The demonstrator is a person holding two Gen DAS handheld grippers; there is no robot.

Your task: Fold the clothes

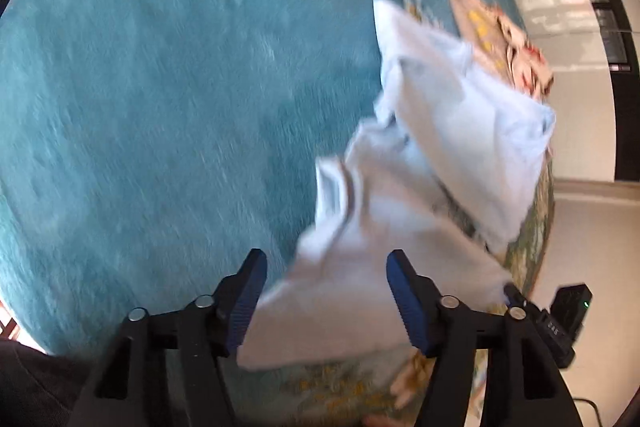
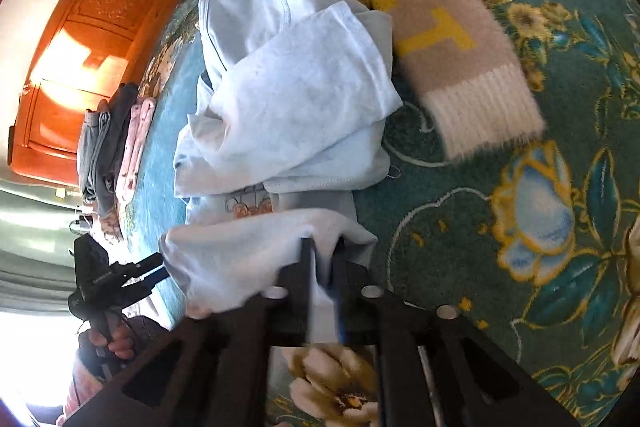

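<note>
Pale blue crumpled cotton garment [image 2: 292,99] lies on the teal flowered carpet [image 2: 500,227]. Right gripper [image 2: 326,247] pinches its hem between nearly closed jaws. Only the left wrist view shows the left gripper [image 1: 326,267] gaping wide, cloth loose between unpressing fingers.

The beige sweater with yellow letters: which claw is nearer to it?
Right. The right claw holds the pale blue garment beside the beige sweater; the left claw is on the garment's far side.
</note>
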